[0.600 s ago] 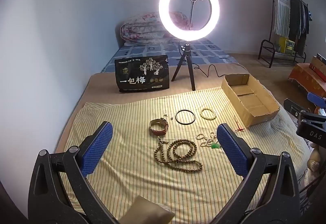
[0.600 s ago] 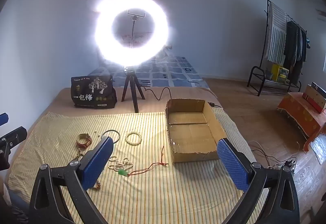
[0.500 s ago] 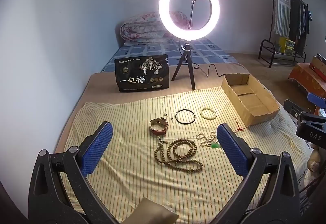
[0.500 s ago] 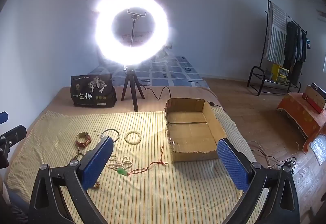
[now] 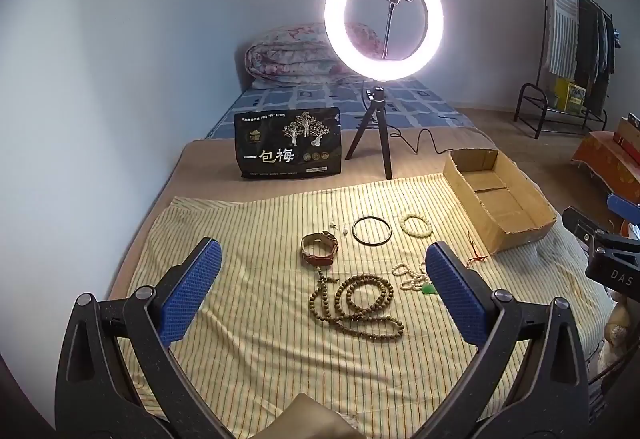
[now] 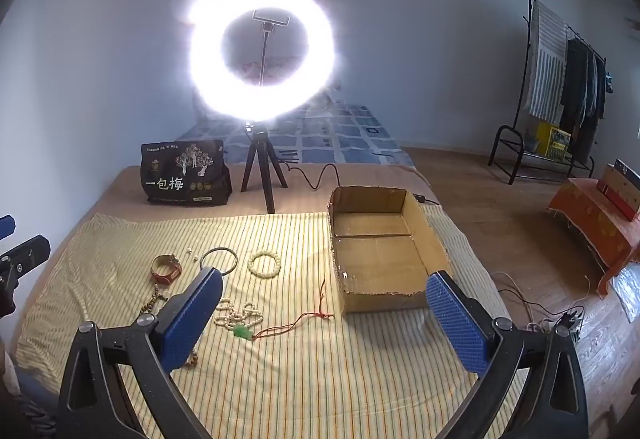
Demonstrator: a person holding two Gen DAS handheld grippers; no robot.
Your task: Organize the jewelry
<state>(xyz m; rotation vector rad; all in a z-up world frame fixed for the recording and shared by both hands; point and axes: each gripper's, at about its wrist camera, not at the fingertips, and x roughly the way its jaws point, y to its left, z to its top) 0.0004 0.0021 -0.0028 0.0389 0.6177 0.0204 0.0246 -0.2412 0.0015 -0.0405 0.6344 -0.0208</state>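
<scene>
Jewelry lies on a yellow striped cloth (image 5: 260, 339): a brown leather bracelet (image 5: 319, 248), a black bangle (image 5: 372, 231), a cream bead bracelet (image 5: 416, 225), a long brown bead necklace (image 5: 356, 303), and white beads with a green pendant (image 6: 240, 319) on a red cord (image 6: 296, 321). An empty cardboard box (image 6: 380, 251) sits to their right. My left gripper (image 5: 320, 291) hovers open above the brown beads. My right gripper (image 6: 324, 309) hangs open over the cloth in front of the box. Neither holds anything.
A lit ring light on a tripod (image 5: 382, 19) and a black printed bag (image 5: 290, 147) stand behind the cloth. A folded quilt (image 5: 288, 55) lies on a bed beyond. A clothes rack (image 6: 560, 79) and an orange bench (image 6: 592, 223) stand at the right.
</scene>
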